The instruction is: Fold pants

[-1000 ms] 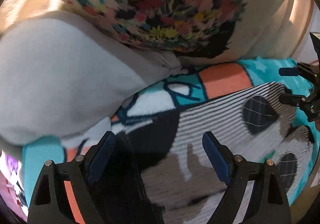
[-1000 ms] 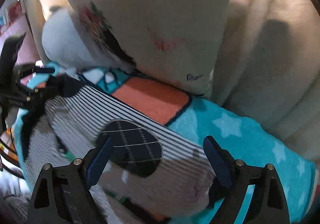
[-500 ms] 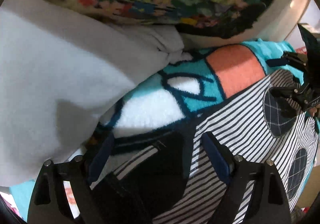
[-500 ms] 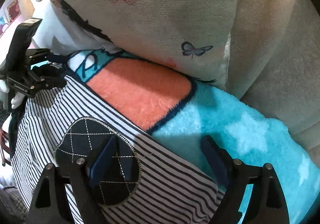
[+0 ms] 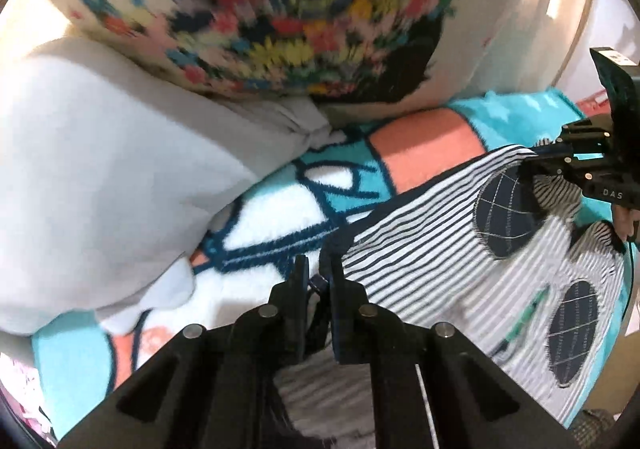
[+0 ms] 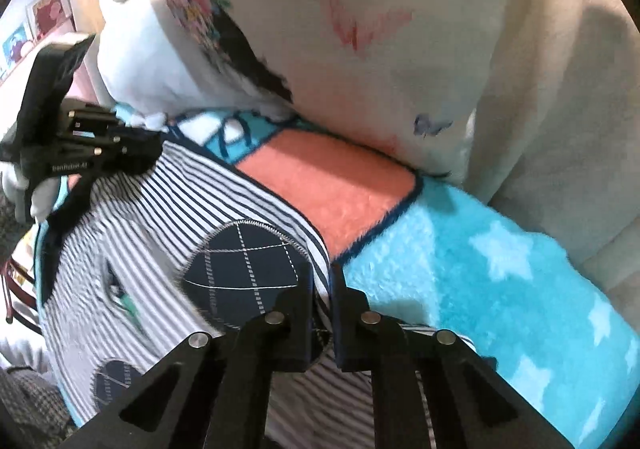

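Observation:
The pants (image 5: 432,233) are black-and-white striped with dark navy oval patches and lie on a turquoise, orange and white fleece blanket (image 5: 424,141). My left gripper (image 5: 320,281) is shut on a dark-edged corner of the pants. My right gripper (image 6: 322,285) is shut on the opposite striped edge beside a navy patch (image 6: 244,269). The pants (image 6: 168,217) stretch between the two grippers and lift slightly off the blanket (image 6: 472,273). Each gripper shows in the other's view: the right one (image 5: 568,165), the left one (image 6: 116,153).
A cream cushion with a colourful flower print (image 5: 304,17) and a white pillow (image 5: 100,169) lie behind the blanket. In the right wrist view the cushion (image 6: 360,33) and a cream sofa back (image 6: 560,89) rise close behind.
Both grippers were open over the pants and have shut on its edges. The fabric has lifted and pulled taut between them.

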Available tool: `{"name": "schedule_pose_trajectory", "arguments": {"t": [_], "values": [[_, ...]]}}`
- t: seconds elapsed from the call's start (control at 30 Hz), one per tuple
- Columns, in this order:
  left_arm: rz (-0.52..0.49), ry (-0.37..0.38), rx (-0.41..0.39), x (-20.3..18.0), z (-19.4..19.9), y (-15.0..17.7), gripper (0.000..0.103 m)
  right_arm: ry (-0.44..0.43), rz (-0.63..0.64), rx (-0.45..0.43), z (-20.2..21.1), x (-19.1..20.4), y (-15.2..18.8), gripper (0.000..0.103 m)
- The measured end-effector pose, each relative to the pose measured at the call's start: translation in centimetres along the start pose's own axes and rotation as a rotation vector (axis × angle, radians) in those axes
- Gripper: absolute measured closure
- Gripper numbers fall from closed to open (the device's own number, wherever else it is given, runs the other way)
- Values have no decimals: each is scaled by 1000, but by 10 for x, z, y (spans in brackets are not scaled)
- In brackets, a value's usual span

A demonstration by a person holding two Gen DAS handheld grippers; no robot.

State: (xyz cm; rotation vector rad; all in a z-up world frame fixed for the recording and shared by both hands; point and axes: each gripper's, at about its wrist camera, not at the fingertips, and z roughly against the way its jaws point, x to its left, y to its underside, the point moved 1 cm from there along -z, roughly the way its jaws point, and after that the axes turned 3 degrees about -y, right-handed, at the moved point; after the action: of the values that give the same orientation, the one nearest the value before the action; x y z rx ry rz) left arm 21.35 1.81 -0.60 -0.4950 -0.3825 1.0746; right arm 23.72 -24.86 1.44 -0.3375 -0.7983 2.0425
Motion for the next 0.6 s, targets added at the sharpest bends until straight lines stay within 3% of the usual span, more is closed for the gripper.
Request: {"name": "schedule_pose_trajectory", "arguments": {"t": [0.17, 0.37, 0.6], "values": [[50, -10, -103, -7, 56, 18, 94, 18, 5, -63, 31, 29, 5, 94], [104, -66, -225, -21, 121, 69, 94, 20, 38, -111, 52, 91, 34, 95], [166, -119, -278, -43, 143, 128, 94, 17, 45, -138, 59, 141, 80, 95]]}}
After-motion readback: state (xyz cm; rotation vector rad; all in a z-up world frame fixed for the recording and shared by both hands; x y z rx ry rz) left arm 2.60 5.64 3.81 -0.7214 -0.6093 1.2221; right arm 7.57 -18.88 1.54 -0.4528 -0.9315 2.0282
